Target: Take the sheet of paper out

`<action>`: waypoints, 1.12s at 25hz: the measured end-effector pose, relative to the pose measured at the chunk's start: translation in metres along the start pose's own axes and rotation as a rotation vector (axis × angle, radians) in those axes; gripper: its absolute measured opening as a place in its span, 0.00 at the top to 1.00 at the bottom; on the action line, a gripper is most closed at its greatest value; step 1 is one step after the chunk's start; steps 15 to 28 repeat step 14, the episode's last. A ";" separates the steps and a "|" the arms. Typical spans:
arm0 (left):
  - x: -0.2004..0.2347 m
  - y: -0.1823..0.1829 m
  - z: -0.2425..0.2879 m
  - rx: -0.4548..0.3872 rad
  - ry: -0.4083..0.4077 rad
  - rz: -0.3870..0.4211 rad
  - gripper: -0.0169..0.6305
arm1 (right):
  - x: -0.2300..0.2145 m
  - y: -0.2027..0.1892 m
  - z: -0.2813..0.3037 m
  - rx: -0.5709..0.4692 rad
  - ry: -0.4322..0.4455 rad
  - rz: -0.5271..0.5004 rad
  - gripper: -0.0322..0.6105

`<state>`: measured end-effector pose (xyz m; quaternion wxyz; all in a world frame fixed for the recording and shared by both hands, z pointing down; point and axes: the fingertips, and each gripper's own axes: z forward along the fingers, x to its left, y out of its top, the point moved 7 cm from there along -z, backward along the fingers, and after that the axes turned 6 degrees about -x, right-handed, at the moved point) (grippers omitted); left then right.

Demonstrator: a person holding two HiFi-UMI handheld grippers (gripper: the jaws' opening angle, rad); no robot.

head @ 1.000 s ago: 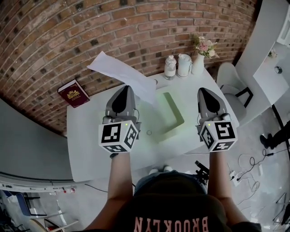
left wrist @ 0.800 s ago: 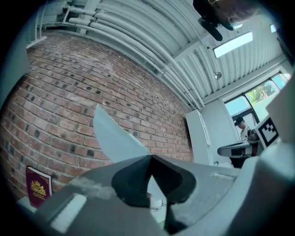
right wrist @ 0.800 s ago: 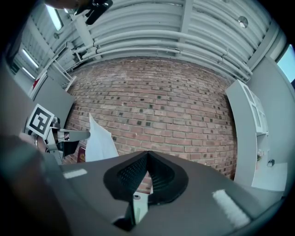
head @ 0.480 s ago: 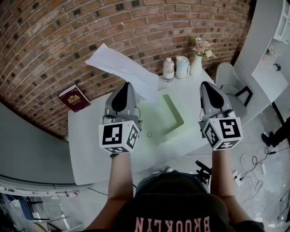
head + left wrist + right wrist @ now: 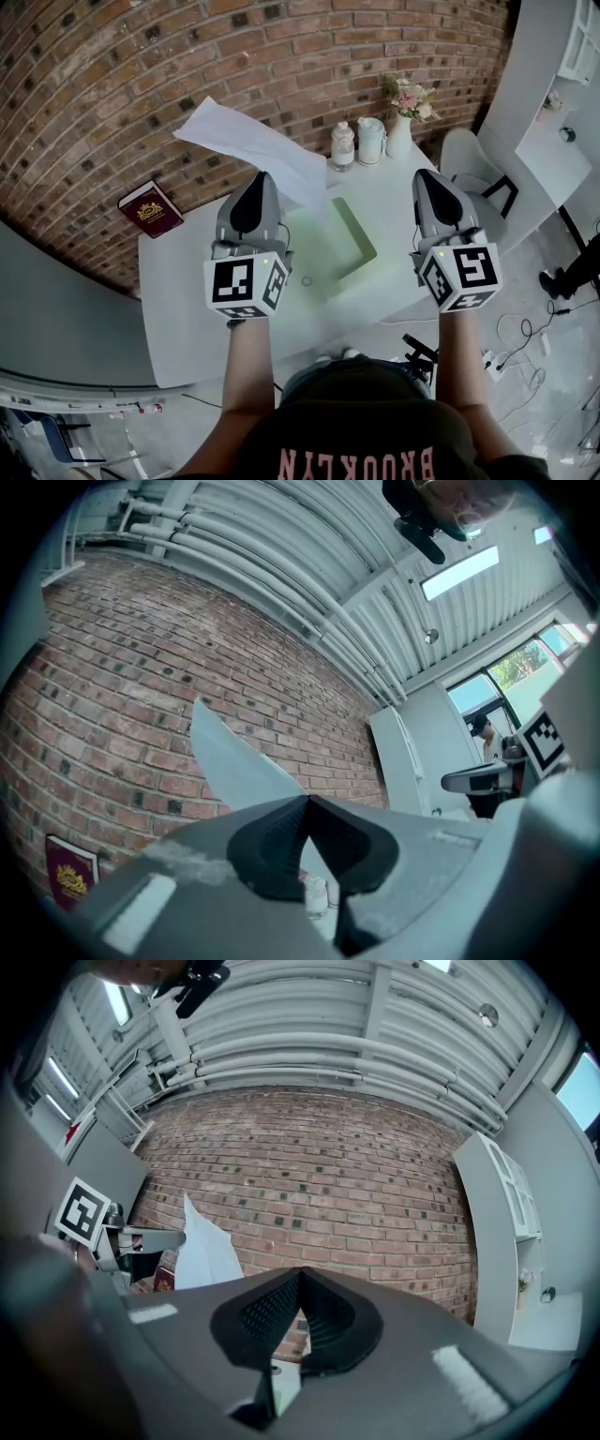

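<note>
Sheet of paper [image 5: 251, 150] aloft between book [image 5: 150, 208] and jars [image 5: 343, 146].

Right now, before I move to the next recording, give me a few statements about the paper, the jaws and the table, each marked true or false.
1. The left gripper has its jaws shut on the sheet of paper. True.
2. The sheet of paper lies flat on the table. False: it is held up in the air, above the table.
3. The right gripper holds the green folder. False: its jaws are together on nothing, and the folder lies on the table.
4. A dark red book lies near the table's far left corner. True.
</note>
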<state>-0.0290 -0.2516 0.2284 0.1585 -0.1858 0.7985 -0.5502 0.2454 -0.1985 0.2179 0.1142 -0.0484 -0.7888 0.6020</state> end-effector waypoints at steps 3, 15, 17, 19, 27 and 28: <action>-0.001 0.001 0.002 -0.005 -0.004 0.002 0.97 | -0.001 -0.001 -0.001 -0.002 -0.006 0.007 0.95; -0.003 0.003 0.004 -0.006 -0.023 0.005 0.97 | -0.002 -0.003 0.000 0.001 -0.014 0.015 0.95; -0.003 0.003 0.004 -0.006 -0.023 0.005 0.97 | -0.002 -0.003 0.000 0.001 -0.014 0.015 0.95; -0.003 0.003 0.004 -0.006 -0.023 0.005 0.97 | -0.002 -0.003 0.000 0.001 -0.014 0.015 0.95; -0.003 0.003 0.004 -0.006 -0.023 0.005 0.97 | -0.002 -0.003 0.000 0.001 -0.014 0.015 0.95; -0.003 0.003 0.004 -0.006 -0.023 0.005 0.97 | -0.002 -0.003 0.000 0.001 -0.014 0.015 0.95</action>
